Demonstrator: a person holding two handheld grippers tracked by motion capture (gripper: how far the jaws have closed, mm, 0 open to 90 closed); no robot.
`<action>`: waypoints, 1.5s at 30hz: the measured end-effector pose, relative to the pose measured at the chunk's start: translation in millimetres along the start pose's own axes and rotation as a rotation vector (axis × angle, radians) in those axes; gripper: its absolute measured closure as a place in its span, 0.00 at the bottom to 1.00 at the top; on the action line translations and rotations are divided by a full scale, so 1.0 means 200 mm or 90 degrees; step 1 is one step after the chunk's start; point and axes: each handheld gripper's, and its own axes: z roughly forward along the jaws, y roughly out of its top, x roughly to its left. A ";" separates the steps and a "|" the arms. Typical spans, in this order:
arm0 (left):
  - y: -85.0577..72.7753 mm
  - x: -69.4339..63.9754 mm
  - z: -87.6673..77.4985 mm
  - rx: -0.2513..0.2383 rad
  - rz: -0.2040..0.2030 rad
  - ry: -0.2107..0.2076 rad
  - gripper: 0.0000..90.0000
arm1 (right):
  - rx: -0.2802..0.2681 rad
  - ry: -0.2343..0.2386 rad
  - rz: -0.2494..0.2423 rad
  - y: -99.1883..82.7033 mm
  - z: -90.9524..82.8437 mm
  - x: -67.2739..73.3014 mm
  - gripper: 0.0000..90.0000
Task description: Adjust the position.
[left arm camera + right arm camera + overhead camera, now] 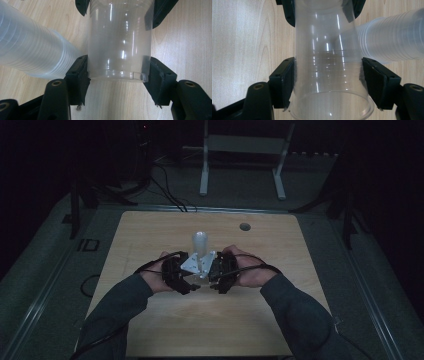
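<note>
A single clear plastic cup point(120, 37) lies level just above the wooden table, held from both ends. My left gripper point(119, 72) is shut on its base, pads pressed against both sides. My right gripper point(328, 75) is shut on the same cup point(324, 37) near its open rim. In the high view the two grippers, left point(192, 275) and right point(212, 272), face each other at the table's middle with the cup point(203, 265) between them. A tall stack of clear cups point(200, 242) stands upright just behind them; the stack point(30, 50) also appears beside the held cup.
The light wooden table point(150, 320) has a round grey grommet point(244, 226) near its far edge. A white frame stand point(240, 145) and black cables point(170, 195) lie on the floor beyond the table. The room around is dark.
</note>
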 end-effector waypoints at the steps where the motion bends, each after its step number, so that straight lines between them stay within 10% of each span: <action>1: 0.00 0.00 0.00 0.000 0.000 -0.002 0.45 | 0.000 0.000 0.000 0.00 0.00 0.00 0.32; 45: -0.17 -0.01 0.00 -0.063 -0.083 0.001 0.46 | -0.116 -0.050 0.042 -0.11 -0.19 -0.02 0.29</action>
